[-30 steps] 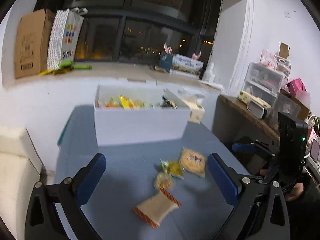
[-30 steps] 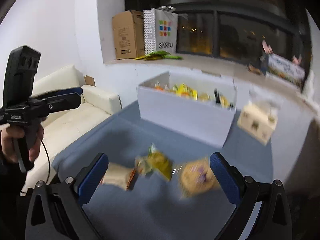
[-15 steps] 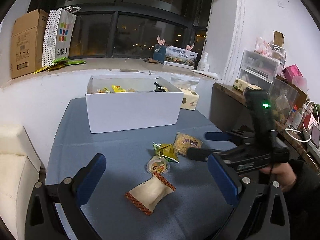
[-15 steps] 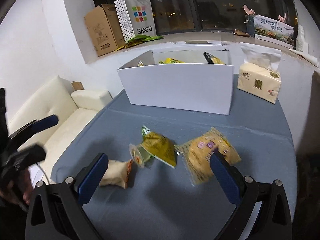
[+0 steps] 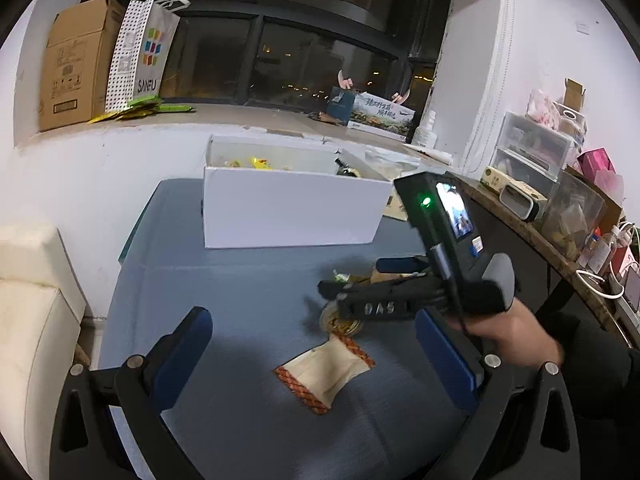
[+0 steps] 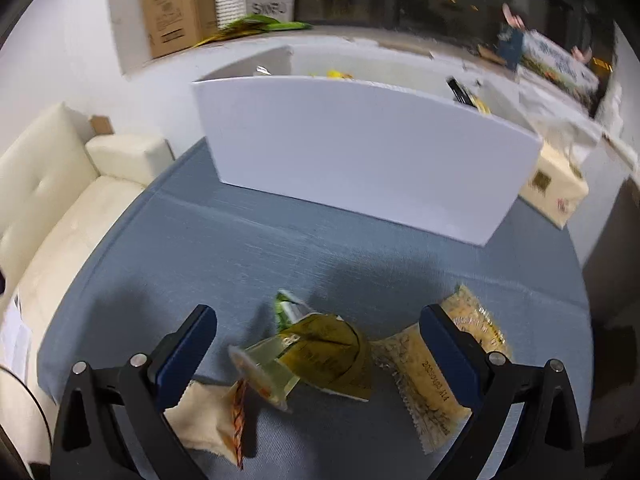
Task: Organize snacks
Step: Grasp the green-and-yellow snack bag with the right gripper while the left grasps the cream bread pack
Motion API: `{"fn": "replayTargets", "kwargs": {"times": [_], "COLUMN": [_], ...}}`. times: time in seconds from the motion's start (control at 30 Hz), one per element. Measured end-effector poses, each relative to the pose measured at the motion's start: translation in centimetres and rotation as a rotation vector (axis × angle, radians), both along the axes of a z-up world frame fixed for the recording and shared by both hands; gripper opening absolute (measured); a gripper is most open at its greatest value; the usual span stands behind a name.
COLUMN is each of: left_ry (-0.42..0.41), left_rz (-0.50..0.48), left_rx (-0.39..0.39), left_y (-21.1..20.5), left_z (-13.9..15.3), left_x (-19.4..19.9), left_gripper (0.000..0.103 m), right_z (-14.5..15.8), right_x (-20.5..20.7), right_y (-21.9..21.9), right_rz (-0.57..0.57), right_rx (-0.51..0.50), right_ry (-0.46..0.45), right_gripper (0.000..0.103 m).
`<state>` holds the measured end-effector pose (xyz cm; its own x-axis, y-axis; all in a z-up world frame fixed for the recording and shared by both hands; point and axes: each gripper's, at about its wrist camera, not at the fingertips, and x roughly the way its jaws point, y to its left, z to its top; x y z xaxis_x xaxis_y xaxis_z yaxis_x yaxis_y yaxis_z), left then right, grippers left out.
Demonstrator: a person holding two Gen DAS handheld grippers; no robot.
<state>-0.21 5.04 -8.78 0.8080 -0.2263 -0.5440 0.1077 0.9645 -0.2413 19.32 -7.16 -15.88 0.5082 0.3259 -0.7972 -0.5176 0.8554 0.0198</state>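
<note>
Our right gripper (image 6: 316,344) spread wide, jaws just been narrowing slightly, straddling olive-green foil snack pouch (image 6: 328,354) and clear jelly cup (image 6: 264,372) on blue-grey tablecloth (image 6: 240,264), pads not pressing. Our left gripper (image 5: 316,352) released, above cream packet with orange-striped ends (image 5: 326,372). White cardboard box (image 5: 292,212) behind.

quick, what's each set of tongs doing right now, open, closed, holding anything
Left tongs: open, holding nothing, over the beige snack packet.
Right tongs: open, just closing slightly, nothing gripped; the olive-green packet lies between the fingers.
</note>
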Motion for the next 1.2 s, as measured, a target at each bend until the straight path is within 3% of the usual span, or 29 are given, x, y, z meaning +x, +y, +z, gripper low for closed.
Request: {"fn": "replayTargets", "kwargs": {"times": [0.03,0.1,0.23,0.4,0.57,0.7,0.93,1.2], "left_ry": [0.006,0.016,0.023,0.045,0.077,0.113,0.172,0.293], "left_rz": [0.001,0.0,-0.017,-0.054,-0.117,-0.144,-0.228,-0.357], "left_rx": [-0.001,-0.004,0.012,0.045,0.089,0.102,0.137,0.171], "left_y": [0.0,-0.1,-0.5,-1.6,-3.2,-4.3,-5.8,-5.2], "left_z": [-0.2,-0.6,-0.8,-1.3,-2.2,-3.1,-4.9,-8.3], "left_x": [0.0,0.1,0.1,0.5,1.1,1.6,3.1,7.7], "left_gripper": [0.103,0.103,0.103,0.103,0.103,0.103,0.103,0.103], "right_z": [-0.1,-0.4,-0.7,1.3,4.0,5.6,4.9,5.3], "right_x": [0.2,0.5,0.8,1.1,1.3,0.0,-1.1,-3.5], "right_y": [-0.3,-0.3,-0.8,-3.8,-8.3,-11.4,-15.8,-18.1], "right_rz": [-0.004,-0.004,0.022,0.01,0.0,-0.007,-0.06,-0.066], "right_rx": [0.012,-0.001,0.011,0.198,0.491,0.603,0.706,0.725], "right_ry": [0.017,0.037,0.06,0.077,0.15,0.128,0.15,0.108], "right_gripper": [0.091,0.045,0.044,0.039,0.038,0.038,0.038,0.038]}}
